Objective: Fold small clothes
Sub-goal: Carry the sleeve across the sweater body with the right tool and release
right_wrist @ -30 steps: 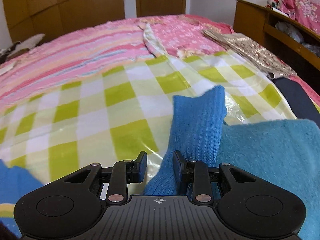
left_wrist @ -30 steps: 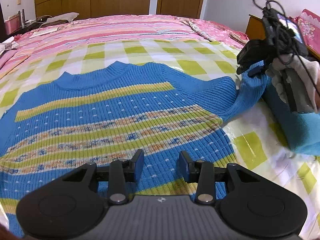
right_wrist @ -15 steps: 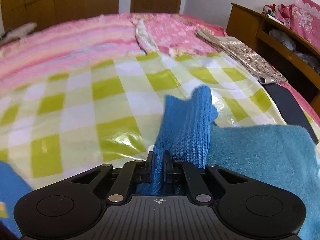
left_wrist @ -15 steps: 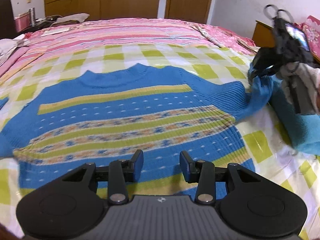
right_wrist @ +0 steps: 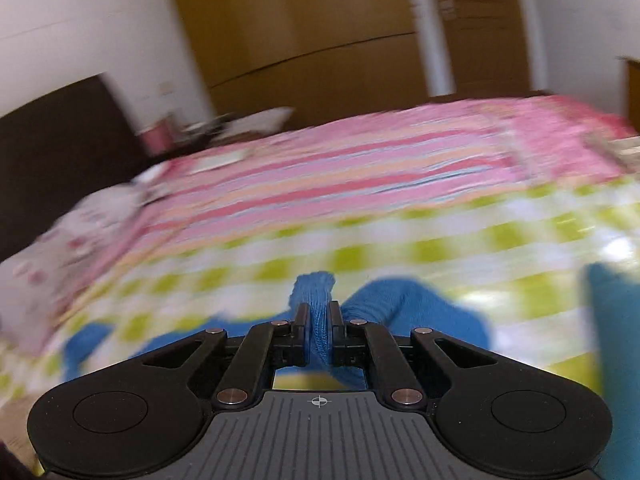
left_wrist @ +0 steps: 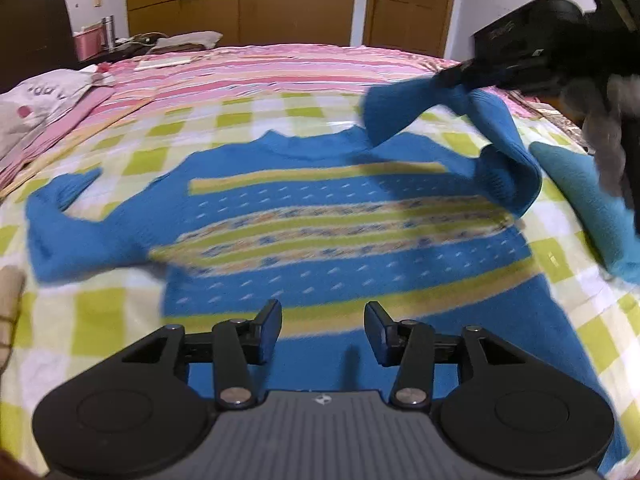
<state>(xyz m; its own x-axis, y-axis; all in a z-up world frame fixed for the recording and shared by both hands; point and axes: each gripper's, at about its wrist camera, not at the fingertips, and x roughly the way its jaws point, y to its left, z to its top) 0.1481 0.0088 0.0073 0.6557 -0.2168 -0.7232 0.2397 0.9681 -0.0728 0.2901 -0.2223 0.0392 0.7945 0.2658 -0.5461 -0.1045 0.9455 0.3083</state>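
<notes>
One sleeve is in play: my right hand-held gripper point(right_wrist: 318, 318) is pinched tight on the cuff end of the sweater's right sleeve point(left_wrist: 496, 148), which arcs up off the bed and over toward the chest. My left hand-held gripper point(left_wrist: 322, 330) hovers over the hem with its jaws about half open, having just widened a little, and nothing between them. The blue sweater point(left_wrist: 340, 248) lies face up and flat on the green-and-white checked cover point(left_wrist: 100, 320), neck toward the far side, its other sleeve point(left_wrist: 68, 224) spread outward. To do this fold well, I judge I should carry the cuff across level with the yellow chest stripe, keep the shoulder crease straight, and lay it down without dragging the body; the left gripper could pin the hem if the knit creeps. A teal cloth point(left_wrist: 580, 200) lies just beside the sweater's right edge. Farther off are pink striped bedding point(left_wrist: 280, 68), wooden wardrobes point(left_wrist: 248, 0) and a door point(left_wrist: 412, 4).
</notes>
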